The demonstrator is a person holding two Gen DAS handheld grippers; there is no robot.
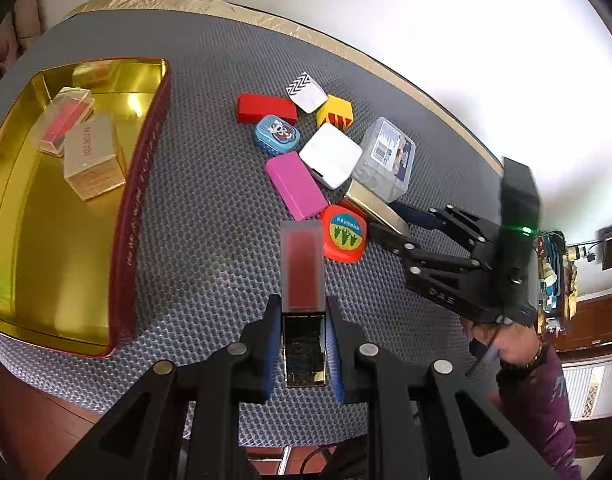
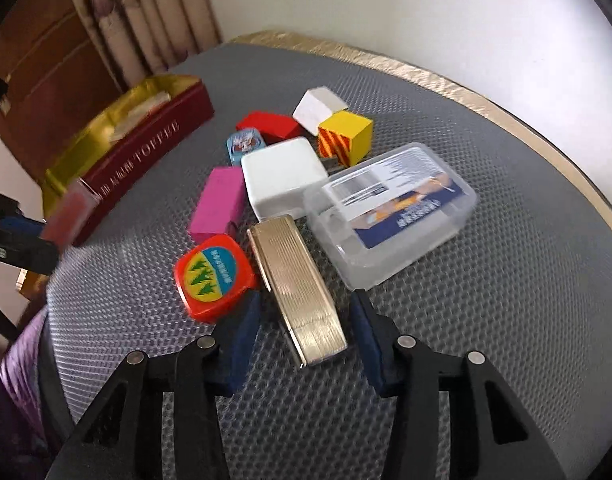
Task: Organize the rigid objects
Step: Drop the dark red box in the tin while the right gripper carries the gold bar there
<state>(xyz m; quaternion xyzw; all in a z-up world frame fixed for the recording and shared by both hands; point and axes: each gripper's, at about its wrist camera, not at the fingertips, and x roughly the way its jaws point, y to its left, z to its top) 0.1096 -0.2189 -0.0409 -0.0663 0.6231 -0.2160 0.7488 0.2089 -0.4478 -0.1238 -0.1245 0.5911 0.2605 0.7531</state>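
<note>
My left gripper (image 1: 300, 316) is shut on a clear case with a red insert (image 1: 302, 268), held above the grey mat. It also shows blurred in the right wrist view (image 2: 68, 210). My right gripper (image 2: 304, 312) is open, its fingers on either side of a gold ribbed case (image 2: 300, 288) lying on the mat; the case also shows in the left wrist view (image 1: 376, 206). The right gripper (image 1: 394, 220) shows there too. A gold tin with red walls (image 1: 126, 216) at the left holds a clear red case (image 1: 66, 120) and a gold box (image 1: 92, 156).
A pile lies mid-mat: a red round-cornered box (image 2: 214, 276), pink box (image 2: 220, 202), white square box (image 2: 282, 176), clear plastic box (image 2: 390, 208), yellow striped block (image 2: 346, 138), red block (image 2: 268, 124), blue tin (image 2: 242, 144), white zigzag block (image 1: 304, 92). The table edge curves at the right.
</note>
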